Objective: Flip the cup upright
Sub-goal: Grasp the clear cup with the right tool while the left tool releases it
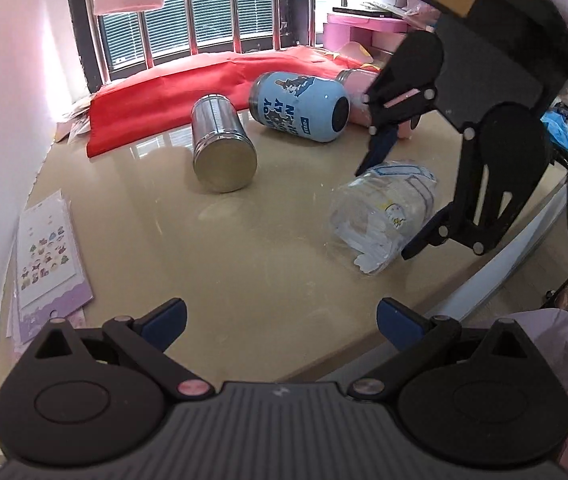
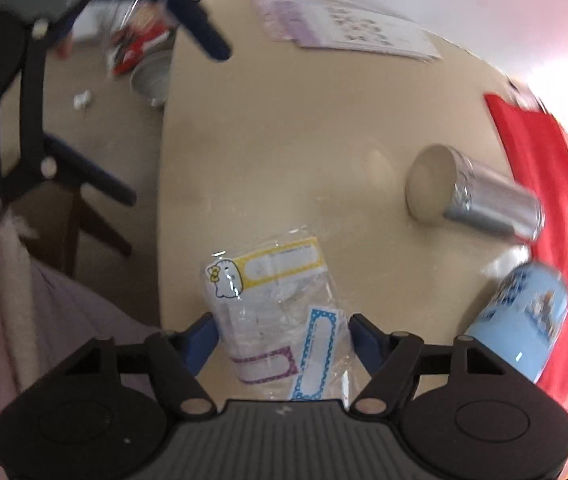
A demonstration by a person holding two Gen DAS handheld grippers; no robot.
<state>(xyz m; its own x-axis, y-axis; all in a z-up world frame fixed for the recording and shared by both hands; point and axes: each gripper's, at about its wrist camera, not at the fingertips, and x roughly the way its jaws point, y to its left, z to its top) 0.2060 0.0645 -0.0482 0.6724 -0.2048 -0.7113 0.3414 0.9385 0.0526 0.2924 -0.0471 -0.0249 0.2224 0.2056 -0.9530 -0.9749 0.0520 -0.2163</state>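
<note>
cup (image 2: pixel 271 312) lying between right tongs (image 2: pixel 279 340)

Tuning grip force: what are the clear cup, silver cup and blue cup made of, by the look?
Clear cup: thin see-through plastic, probably; the table shows through and sticker labels sit on the wall. Silver cup: metal, likely brushed stainless; grey sheen with reflections. Blue cup: glossy painted or coated shell with printed art; base material unclear.

Clear cup (image 1: pixel 380 220) lies right of steel cup (image 1: pixel 223 145), mug (image 1: pixel 300 106) behind.
</note>
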